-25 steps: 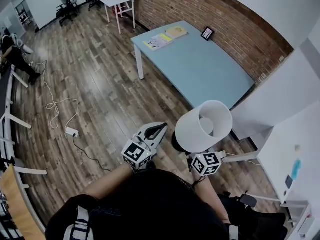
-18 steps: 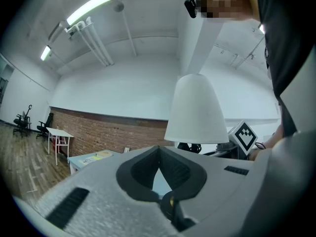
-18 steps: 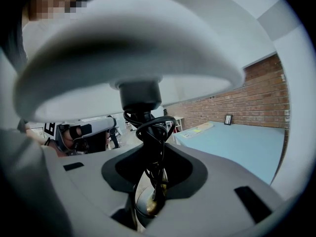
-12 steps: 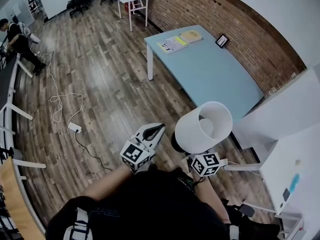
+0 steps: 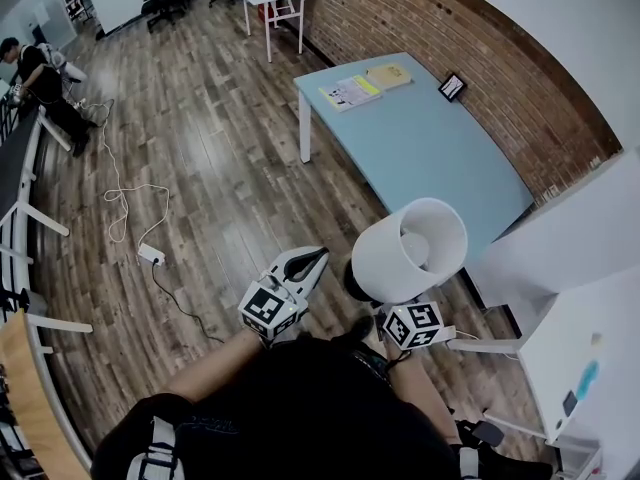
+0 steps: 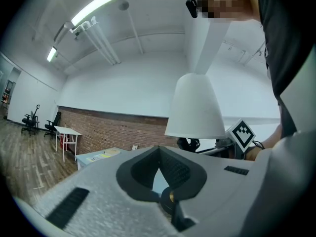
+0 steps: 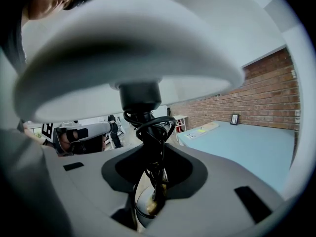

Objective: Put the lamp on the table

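The lamp has a white shade [image 5: 410, 251] on a black stem [image 7: 140, 100] with its black cord coiled round it. My right gripper [image 7: 148, 157] is shut on that stem and holds the lamp upright in the air; in the head view the shade hides its jaws and only its marker cube [image 5: 413, 325] shows. The left gripper [image 5: 308, 260] hovers just left of the lamp, shut, with nothing in it. From the left gripper view the shade [image 6: 195, 107] rises beyond the left gripper [image 6: 159, 152]. The light blue table [image 5: 430, 138] stands ahead, by the brick wall.
Papers [image 5: 350, 92] and a small picture frame [image 5: 452, 87] lie at the blue table's far end. A white desk [image 5: 590, 338] is at the right. A cable with a power strip [image 5: 150, 256] lies on the wood floor at the left. A person [image 5: 40, 78] sits far left.
The head view has shifted, and the blue table now sits a little more to the right in it. Both grippers and the lamp keep their places relative to me.
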Demonstrator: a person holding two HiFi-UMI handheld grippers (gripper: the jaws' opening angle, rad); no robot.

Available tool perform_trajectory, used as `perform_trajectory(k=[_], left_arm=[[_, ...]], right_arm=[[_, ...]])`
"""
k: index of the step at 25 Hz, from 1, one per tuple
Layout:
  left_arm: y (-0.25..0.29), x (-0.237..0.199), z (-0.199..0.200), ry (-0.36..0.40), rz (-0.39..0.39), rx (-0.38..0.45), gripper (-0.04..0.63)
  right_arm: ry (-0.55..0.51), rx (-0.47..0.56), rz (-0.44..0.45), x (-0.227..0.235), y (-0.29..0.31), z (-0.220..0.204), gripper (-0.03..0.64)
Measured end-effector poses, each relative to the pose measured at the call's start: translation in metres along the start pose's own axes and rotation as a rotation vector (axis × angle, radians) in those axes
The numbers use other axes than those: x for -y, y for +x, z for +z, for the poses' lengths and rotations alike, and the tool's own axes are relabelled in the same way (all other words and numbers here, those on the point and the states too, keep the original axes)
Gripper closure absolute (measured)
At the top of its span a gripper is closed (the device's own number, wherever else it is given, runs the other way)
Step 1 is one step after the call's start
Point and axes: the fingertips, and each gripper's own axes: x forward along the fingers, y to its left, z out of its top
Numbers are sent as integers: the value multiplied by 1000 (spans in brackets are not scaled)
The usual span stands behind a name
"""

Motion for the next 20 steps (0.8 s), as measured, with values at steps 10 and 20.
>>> perform_trajectory(k=[10, 20], left_arm=[[63, -7, 0, 11, 43, 1, 586], [179, 16, -8, -29, 56, 36, 586]], right_arm=[[-2, 1, 46, 62, 23, 18, 506], [-15, -6, 63, 174, 16, 40, 506]])
